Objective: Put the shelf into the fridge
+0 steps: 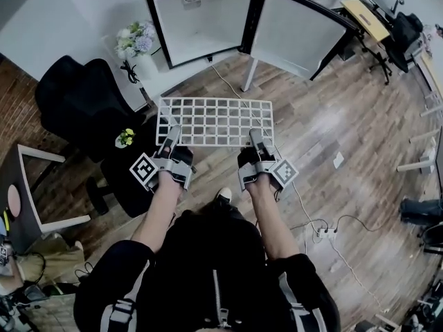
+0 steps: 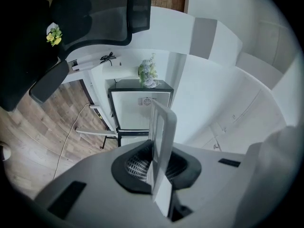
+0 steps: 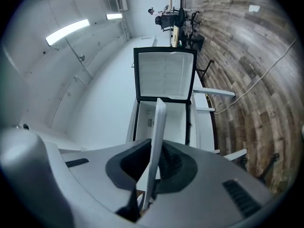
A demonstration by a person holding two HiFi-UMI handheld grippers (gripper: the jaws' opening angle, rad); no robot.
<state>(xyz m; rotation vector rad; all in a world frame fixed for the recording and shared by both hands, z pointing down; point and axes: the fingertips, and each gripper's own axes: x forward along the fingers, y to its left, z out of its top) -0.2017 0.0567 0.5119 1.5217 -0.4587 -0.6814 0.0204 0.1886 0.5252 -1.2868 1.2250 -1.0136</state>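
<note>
Shelf: white grid shelf (image 1: 214, 121) held roughly flat in the air above the wood floor (image 1: 346, 116). Its far edge points at the fridge (image 1: 201, 23) but is well apart from it.
Left gripper: left gripper (image 1: 172, 133) is clamped on the shelf's near edge, left part. In the left gripper view the rim (image 2: 161, 141) stands edge-on between the pads.
Right gripper: right gripper (image 1: 255, 134) is clenched on the same near edge, right part. The rim (image 3: 156, 146) is pinched between its jaws too.
Fridge: small and open, with a white cavity facing the person. The door (image 1: 294, 30) is swung out to the right. Can't tell where the rails or ledges sit inside.
Step in hand: prob. the carry and line-up, with insertion not yet begun.
Do it well: keep both grippers at equal height so the grid doesn't twist. Square the far edge w/ the opening before going in, then find the side ledges and slide straight — no forcing.
Watch: the door edge on the right side, the chair (image 1: 83, 102) at left, and the cable (image 1: 228, 85) on the floor btw. person and fridge.
Risk: only the near edge is gripped, so the far end may sag or tip — ease in slowly.
</note>
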